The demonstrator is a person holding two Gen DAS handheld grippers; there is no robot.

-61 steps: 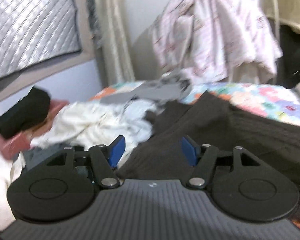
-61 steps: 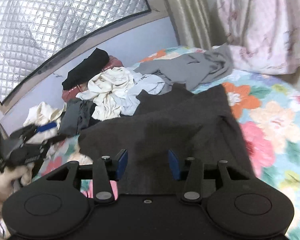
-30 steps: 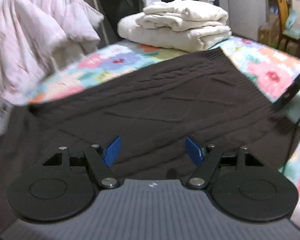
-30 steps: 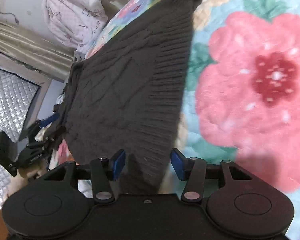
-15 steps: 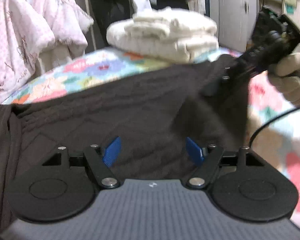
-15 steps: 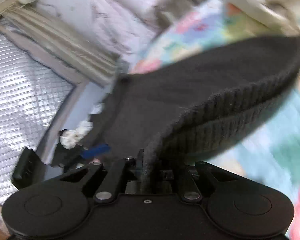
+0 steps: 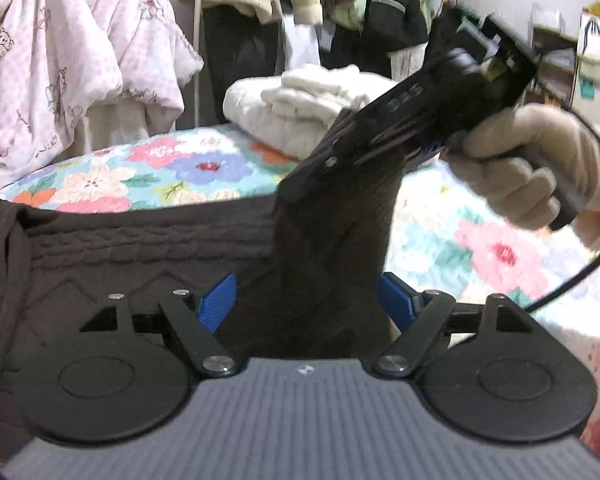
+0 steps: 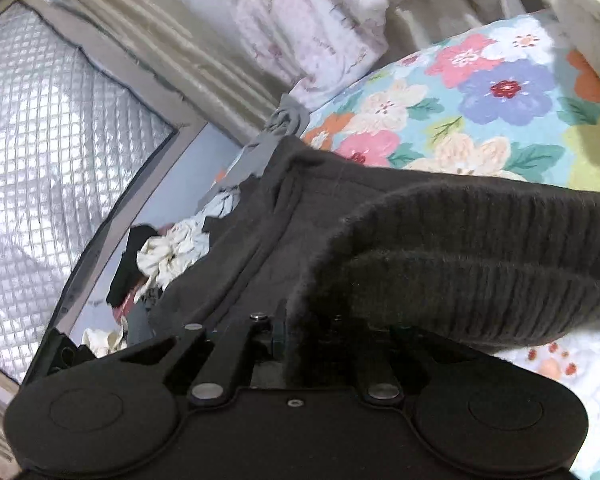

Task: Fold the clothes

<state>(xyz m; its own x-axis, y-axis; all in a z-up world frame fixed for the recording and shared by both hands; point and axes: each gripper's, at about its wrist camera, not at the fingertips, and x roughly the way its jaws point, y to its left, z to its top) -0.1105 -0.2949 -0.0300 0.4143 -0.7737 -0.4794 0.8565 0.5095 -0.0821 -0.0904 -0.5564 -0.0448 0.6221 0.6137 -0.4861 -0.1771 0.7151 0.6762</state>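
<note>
A dark brown knitted sweater (image 7: 140,248) lies spread on the floral bed cover (image 7: 172,172). My right gripper (image 8: 300,340) is shut on the sweater's ribbed hem (image 8: 480,248) and holds it lifted off the bed. In the left wrist view the right gripper (image 7: 300,192) pulls a tall fold of the sweater (image 7: 332,240) up above the bed. My left gripper (image 7: 306,300) is open, its blue pads on either side of the base of that lifted fold.
A stack of folded cream clothes (image 7: 308,108) sits at the far end of the bed. A pink quilt (image 7: 72,64) hangs at the back left. A pile of unfolded clothes (image 8: 160,264) lies by the foil-covered window (image 8: 52,184).
My right gripper closed on the sweater's hem and lifted it up and toward the left gripper. The left gripper stayed open and now straddles the raised fold.
</note>
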